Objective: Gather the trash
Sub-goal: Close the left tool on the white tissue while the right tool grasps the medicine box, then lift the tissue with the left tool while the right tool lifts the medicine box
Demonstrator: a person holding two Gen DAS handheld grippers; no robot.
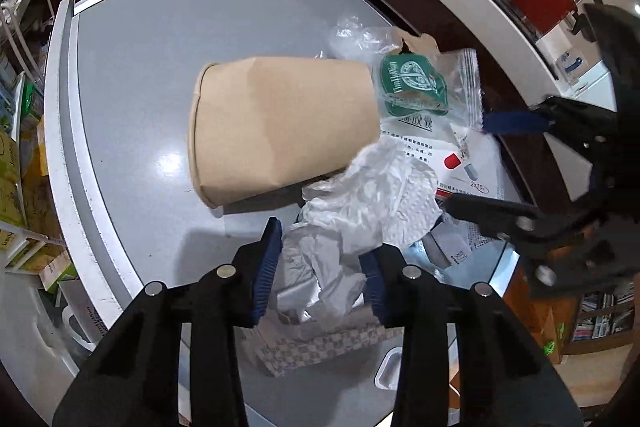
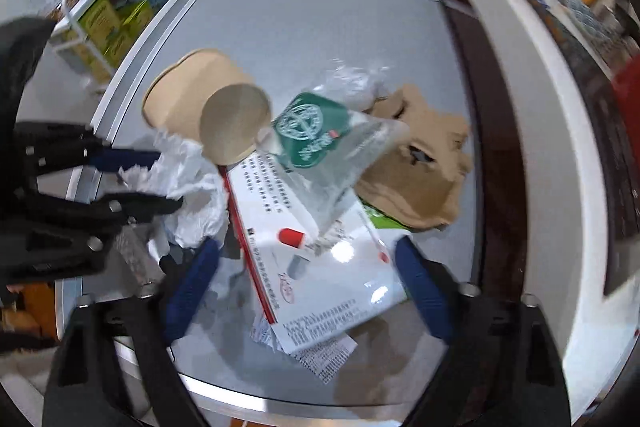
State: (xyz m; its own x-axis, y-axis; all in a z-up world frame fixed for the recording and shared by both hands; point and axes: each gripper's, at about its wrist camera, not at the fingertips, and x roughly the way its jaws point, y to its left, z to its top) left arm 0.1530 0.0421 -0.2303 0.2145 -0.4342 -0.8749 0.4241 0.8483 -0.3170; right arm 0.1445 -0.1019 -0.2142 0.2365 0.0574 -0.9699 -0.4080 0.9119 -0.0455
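Observation:
A pile of trash lies on a grey table (image 1: 132, 75). A brown paper cup (image 1: 280, 127) lies on its side; it also shows in the right wrist view (image 2: 200, 111). My left gripper (image 1: 320, 267) is open around crumpled white and silver wrapping (image 1: 340, 227), its fingers on either side without closing. My right gripper (image 2: 308, 291) is open over a white medicine box (image 2: 320, 263), its jaws wide apart. A clear bag with a green label (image 2: 316, 139) lies on the box. Torn brown paper (image 2: 424, 179) lies behind it.
The table's metal rim (image 2: 160, 23) runs along the left. A white counter edge (image 2: 532, 75) curves on the right. Shelves with green boxes (image 2: 104, 23) stand beyond the table's left side. A checkered paper (image 1: 316, 339) lies under my left gripper.

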